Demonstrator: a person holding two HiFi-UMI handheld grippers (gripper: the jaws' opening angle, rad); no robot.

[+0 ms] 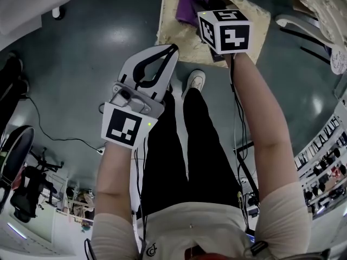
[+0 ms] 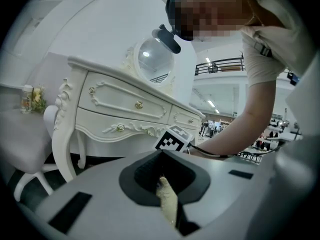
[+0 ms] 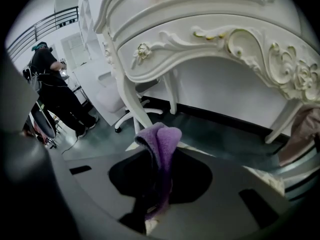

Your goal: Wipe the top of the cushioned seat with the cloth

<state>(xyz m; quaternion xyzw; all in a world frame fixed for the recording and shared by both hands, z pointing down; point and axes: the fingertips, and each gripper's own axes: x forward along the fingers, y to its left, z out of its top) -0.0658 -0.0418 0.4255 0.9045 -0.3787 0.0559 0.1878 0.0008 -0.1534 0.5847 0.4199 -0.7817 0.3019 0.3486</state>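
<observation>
No text, numbers or brands can be read anywhere. Left cube point(image 1: 126, 125) and right cube point(image 1: 227, 31) carry black-and-white square patterns only — no letters. Small dark emblem point(image 1: 150, 248) on the shirt point(image 1: 190, 226), 6 o'clock in the head view — too small to read.

We wear a cream short-sleeved top point(image 1: 190, 221), black trousers point(image 1: 179, 145) and a white shoe point(image 1: 196, 82). Our left gripper point(image 1: 172, 49) and right gripper point(image 3: 159, 149) are pale grey with black-lined jaws, each bearing 1 black-and-white marker cube point(image 1: 225, 30).

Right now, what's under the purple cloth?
The cushioned seat shows below the purple cloth, which the right gripper holds in its jaws. The seat part directly beneath is covered.
</observation>
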